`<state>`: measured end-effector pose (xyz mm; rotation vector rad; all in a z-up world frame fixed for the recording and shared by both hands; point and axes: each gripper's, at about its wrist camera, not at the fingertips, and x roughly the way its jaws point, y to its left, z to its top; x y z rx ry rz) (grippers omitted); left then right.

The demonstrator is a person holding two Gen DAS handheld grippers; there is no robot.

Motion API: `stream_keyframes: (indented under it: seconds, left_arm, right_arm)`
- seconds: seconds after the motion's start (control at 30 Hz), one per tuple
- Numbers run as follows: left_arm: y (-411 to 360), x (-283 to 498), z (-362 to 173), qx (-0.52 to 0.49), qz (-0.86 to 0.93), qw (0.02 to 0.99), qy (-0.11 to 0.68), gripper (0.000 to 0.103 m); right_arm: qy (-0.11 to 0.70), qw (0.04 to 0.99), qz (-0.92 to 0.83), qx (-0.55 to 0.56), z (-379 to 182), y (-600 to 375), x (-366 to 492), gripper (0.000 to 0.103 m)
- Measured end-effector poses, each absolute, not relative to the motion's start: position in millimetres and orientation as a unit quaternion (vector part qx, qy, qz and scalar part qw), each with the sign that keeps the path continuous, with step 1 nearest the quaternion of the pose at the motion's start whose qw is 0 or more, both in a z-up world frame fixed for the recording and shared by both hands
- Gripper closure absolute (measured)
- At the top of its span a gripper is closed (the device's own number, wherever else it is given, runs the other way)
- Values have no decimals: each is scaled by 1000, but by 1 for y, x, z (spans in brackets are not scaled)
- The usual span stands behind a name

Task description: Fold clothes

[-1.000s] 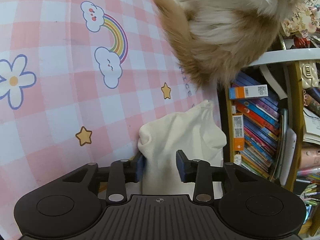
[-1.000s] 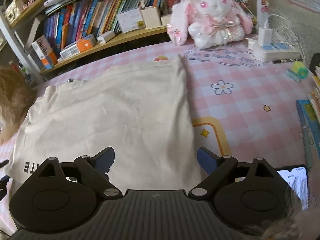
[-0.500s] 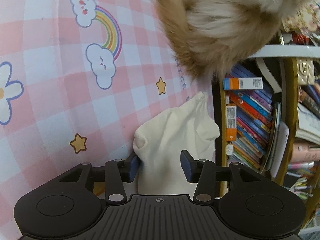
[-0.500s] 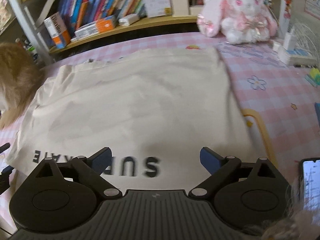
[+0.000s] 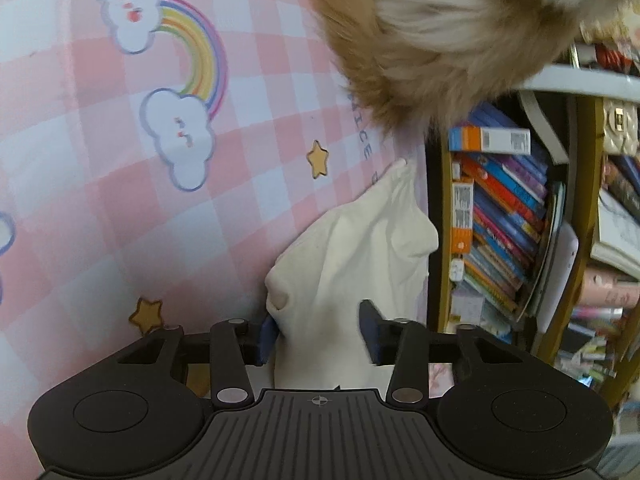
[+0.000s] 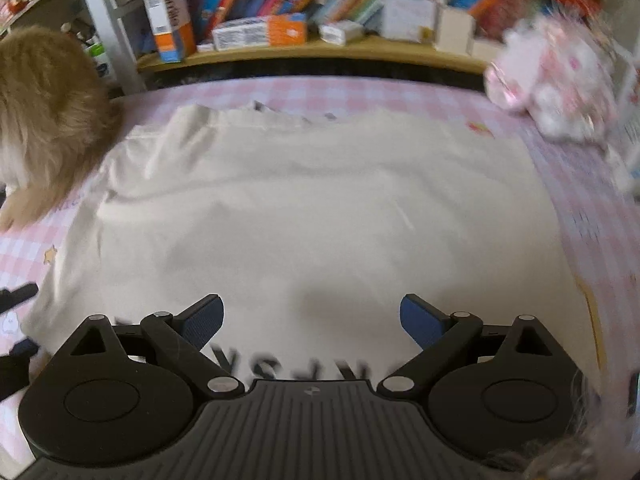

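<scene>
A cream T-shirt [image 6: 320,200] lies spread flat on the pink checked tablecloth [image 5: 120,200], with black lettering [image 6: 300,364] at its near edge. My right gripper [image 6: 312,320] hovers over the shirt's near middle, open wide, with nothing pinched. My left gripper [image 5: 319,336] is at the shirt's left corner, where a bunched fold of cream cloth [image 5: 352,260] stands up between its blue pads. The jaws are closing; the left pad touches the fold, but I see no squeeze. The left gripper's dark fingers [image 6: 20,292] show at the right wrist view's left edge.
A fluffy tan and white animal [image 5: 440,40] sits on the table close to the shirt's far left corner [image 6: 44,120]. A pink plush bunny [image 6: 560,80] sits at the far right. Bookshelves [image 6: 280,8] line the far edge, and books [image 5: 500,220] stand beyond the table edge.
The right gripper has swept left across the shirt, so the bunny and lettering shifted right in its view. The left gripper moved slightly; its jaws stand a little wider than one second ago.
</scene>
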<state>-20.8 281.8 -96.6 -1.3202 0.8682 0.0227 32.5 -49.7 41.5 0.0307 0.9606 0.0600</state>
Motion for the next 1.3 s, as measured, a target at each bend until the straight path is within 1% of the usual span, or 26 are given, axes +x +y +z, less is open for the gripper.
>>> stream_keyframes:
  seconds: [0.03, 0.07, 0.13, 0.27, 0.3, 0.37, 0.43, 0.5, 0.57, 0.73, 0.77, 0.8, 0.83, 0.87, 0.93, 1.1, 1.23, 1.3]
  left_arm:
    - [281, -18, -95, -579, 8, 711, 398, 80]
    - [281, -16, -93, -565, 5, 718, 406, 90]
    - [278, -10, -87, -530, -4, 737, 419, 91]
    - [268, -1, -67, -450, -61, 790, 411, 91]
    - [267, 1, -65, -441, -70, 795, 410, 88]
    - [272, 3, -71, -462, -73, 781, 414, 86]
    - [278, 5, -78, -483, -76, 766, 417, 82]
    - [282, 8, -84, -499, -74, 752, 423, 71]
    - [286, 11, -89, -513, -71, 740, 430, 65]
    - [293, 10, -94, -550, -48, 708, 440, 63]
    - [294, 11, -94, -554, -44, 705, 440, 64]
    - [295, 11, -95, -555, -41, 705, 440, 70]
    - [294, 11, -94, -552, -44, 708, 439, 74]
    - [290, 13, -91, -542, -58, 715, 437, 95]
    - [283, 17, -81, -517, -90, 734, 431, 95]
    - [244, 21, -32, -374, -185, 822, 388, 94]
    - [232, 25, -30, -350, -208, 824, 395, 94]
    - [231, 26, -29, -346, -214, 825, 393, 94]
  right_arm:
    - [460, 887, 31, 9, 43, -43, 39, 7]
    - [458, 888, 32, 2, 45, -37, 46, 7]
    - [457, 889, 39, -8, 49, -24, 58, 7]
    - [458, 887, 62, -19, 55, 0, 70, 7]
    - [459, 885, 69, -22, 55, 5, 71, 7]
    - [464, 882, 78, -33, 53, 17, 73, 7]
    - [468, 878, 86, -43, 51, 27, 75, 7]
    - [471, 875, 94, -53, 49, 37, 78, 7]
    - [470, 874, 101, -64, 51, 43, 84, 7]
    - [465, 874, 113, -87, 62, 60, 112, 7]
    - [465, 873, 115, -93, 64, 63, 120, 7]
    - [467, 871, 115, -98, 66, 67, 128, 7]
    - [471, 868, 118, -104, 66, 72, 136, 7]
    - [475, 865, 121, -111, 67, 77, 144, 7]
    - [490, 853, 133, -125, 67, 88, 162, 7]
    - [521, 822, 164, -161, 72, 129, 203, 7]
    - [547, 793, 179, -198, 65, 167, 224, 8]
    - [556, 778, 184, -228, 56, 187, 227, 10]
